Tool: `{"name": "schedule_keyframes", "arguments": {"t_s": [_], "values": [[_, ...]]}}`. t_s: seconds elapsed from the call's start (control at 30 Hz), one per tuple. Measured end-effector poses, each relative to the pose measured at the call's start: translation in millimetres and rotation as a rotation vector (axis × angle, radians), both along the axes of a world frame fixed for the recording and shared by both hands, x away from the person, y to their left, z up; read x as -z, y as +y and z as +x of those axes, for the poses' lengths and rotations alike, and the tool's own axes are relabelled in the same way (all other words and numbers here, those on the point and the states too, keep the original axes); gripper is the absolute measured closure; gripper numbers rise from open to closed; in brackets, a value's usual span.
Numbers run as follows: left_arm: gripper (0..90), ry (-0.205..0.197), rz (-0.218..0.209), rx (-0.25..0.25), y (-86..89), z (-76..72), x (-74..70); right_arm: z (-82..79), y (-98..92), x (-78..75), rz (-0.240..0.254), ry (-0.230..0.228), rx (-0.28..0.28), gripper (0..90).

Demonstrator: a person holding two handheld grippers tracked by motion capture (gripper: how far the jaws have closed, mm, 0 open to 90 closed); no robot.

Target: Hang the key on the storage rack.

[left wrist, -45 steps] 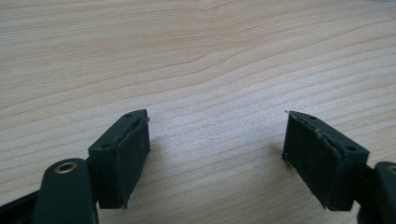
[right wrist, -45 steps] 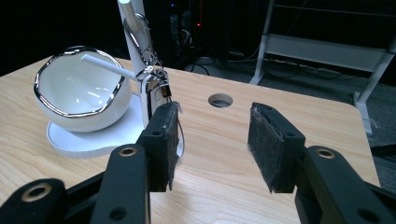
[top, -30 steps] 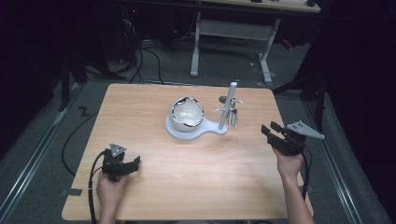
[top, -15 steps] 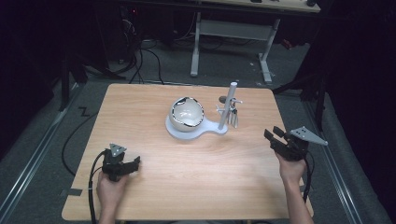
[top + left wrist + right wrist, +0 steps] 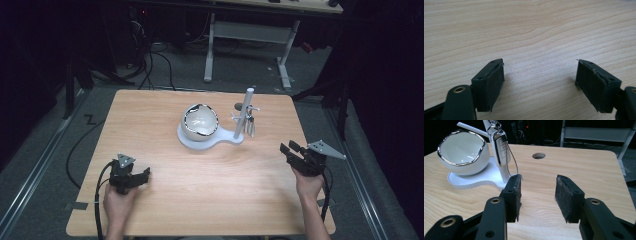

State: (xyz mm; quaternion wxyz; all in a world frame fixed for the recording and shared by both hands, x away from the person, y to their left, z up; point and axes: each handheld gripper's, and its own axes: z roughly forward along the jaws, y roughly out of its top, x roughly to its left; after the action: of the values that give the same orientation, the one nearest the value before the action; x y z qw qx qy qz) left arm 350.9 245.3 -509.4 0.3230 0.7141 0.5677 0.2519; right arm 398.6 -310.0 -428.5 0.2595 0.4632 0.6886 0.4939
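A white egg-shaped bowl (image 5: 200,122) with a silver rim sits on a white stand base (image 5: 222,141) at mid table. A white post (image 5: 245,112) rises from that base, and a car key fob (image 5: 251,126) hangs from it on a ring. In the right gripper view the bowl (image 5: 462,152) and the fob (image 5: 502,148) lie ahead and to the left. My right gripper (image 5: 289,147) (image 5: 538,177) is held open near the right edge, with nothing between its pads. My left gripper (image 5: 144,173) (image 5: 539,62) rests open low over bare wood at the front left.
The wooden table (image 5: 150,115) has a round cable hole (image 5: 239,106) (image 5: 539,155) behind the stand. A white desk frame (image 5: 247,30) and cables stand on the dark floor beyond the far edge. Cables trail from both grippers off the near edge.
The right gripper has drifted slightly toward the near edge of the table. The left gripper, the bowl and the fob have stayed put.
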Motion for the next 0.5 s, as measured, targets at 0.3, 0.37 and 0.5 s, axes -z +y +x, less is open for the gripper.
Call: {"name": "schedule_keyframes", "arguments": {"t_s": [0.3,0.37,0.5], "values": [[23.2,0.0,0.0,0.0,0.0,0.0,0.0,-0.2,2.4,8.6,-0.001,0.019,-0.001,56.3],[23.2,0.0,0.0,0.0,0.0,0.0,0.0,0.0,3.2,11.1,-0.001,0.025,-0.002,56.4],[23.2,0.0,0.0,0.0,0.0,0.0,0.0,0.2,6.5,13.5,-0.026,0.034,-0.009,56.5]]}}
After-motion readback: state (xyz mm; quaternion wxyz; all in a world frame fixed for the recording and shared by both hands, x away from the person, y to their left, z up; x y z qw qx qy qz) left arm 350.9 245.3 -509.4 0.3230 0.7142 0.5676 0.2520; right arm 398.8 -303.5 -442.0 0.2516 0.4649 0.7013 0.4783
